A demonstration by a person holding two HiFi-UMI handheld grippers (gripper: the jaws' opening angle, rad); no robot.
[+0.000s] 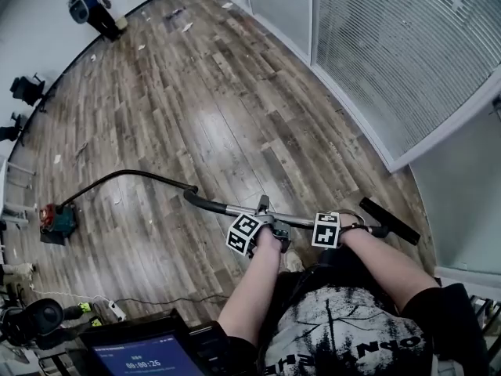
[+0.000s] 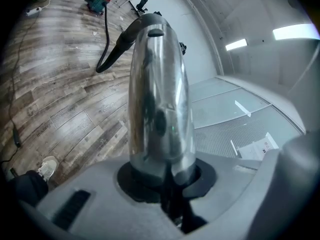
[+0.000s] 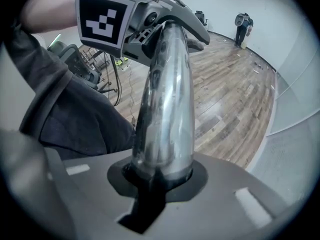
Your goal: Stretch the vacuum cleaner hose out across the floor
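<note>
I hold the vacuum's chrome wand [image 1: 235, 209] level above the wooden floor. My left gripper [image 1: 268, 230] is shut on the wand's middle, and my right gripper [image 1: 343, 228] is shut on it nearer the black floor nozzle [image 1: 389, 219]. From the wand's black handle [image 1: 196, 200] the black hose [image 1: 125, 175] arcs left across the floor to the red and teal vacuum body [image 1: 56, 222]. In the left gripper view the wand [image 2: 157, 94] rises out of my left gripper [image 2: 165, 176] toward the hose [image 2: 106, 39]. The right gripper view has the wand [image 3: 165, 104] running from my right gripper [image 3: 160, 176] up to the left gripper's marker cube [image 3: 102, 16].
A glass wall with blinds [image 1: 391, 61] runs along the right. A dark blue machine [image 1: 92, 6] stands far back left, with office chairs [image 1: 27, 89] by the left wall. A power strip [image 1: 117, 311] with its cable and a screen [image 1: 141, 355] lie near my feet. Small litter dots the floor.
</note>
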